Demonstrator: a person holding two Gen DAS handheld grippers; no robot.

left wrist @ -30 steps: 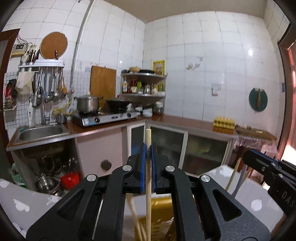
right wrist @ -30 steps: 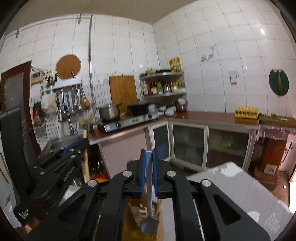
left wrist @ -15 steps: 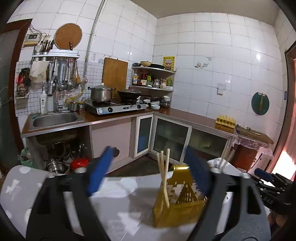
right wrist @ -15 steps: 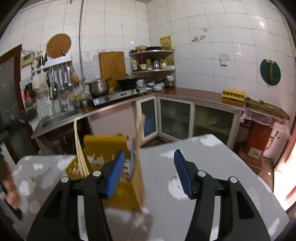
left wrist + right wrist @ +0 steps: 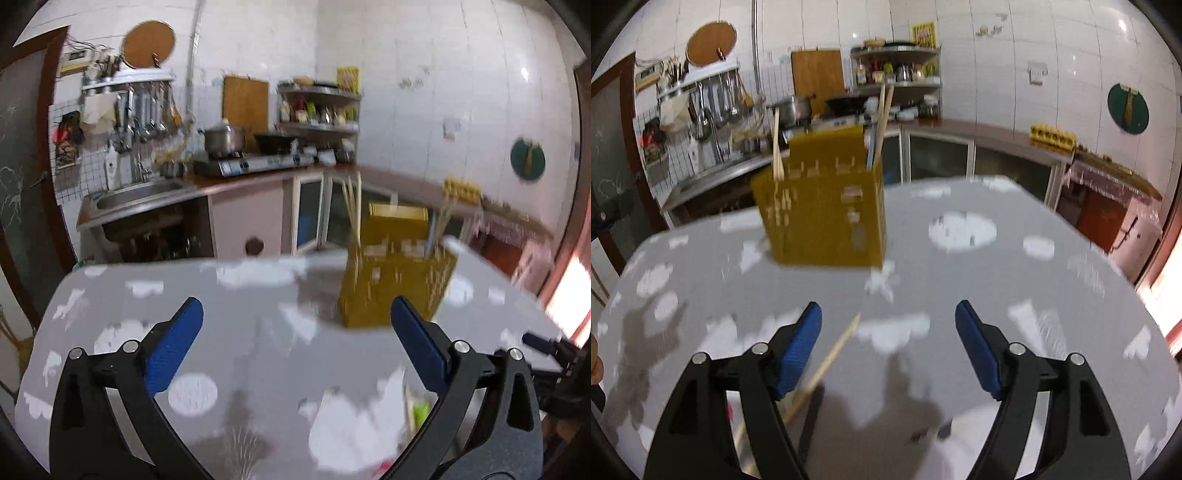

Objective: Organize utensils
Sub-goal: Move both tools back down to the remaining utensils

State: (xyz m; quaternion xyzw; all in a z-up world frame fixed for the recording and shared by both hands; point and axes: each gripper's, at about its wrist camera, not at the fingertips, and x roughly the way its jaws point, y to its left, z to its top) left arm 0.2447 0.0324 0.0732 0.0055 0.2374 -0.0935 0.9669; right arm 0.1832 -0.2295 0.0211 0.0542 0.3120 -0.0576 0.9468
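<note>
A: Since both the left gripper [image 5: 295, 341] and right gripper [image 5: 888, 345] have just been opened with nothing held, what's grabbed next?

B: Probably the loose chopstick [image 5: 827, 360] on the table [image 5: 997, 280], near the yellow holder [image 5: 823, 218]. Light, stiff, slippery; best pinched mid-shaft.

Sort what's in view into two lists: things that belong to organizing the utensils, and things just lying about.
Part of the job:
yellow utensil holder
chopsticks standing in it
loose chopstick on the table

Just around:
pot on the stove
cutting board
egg tray
</note>
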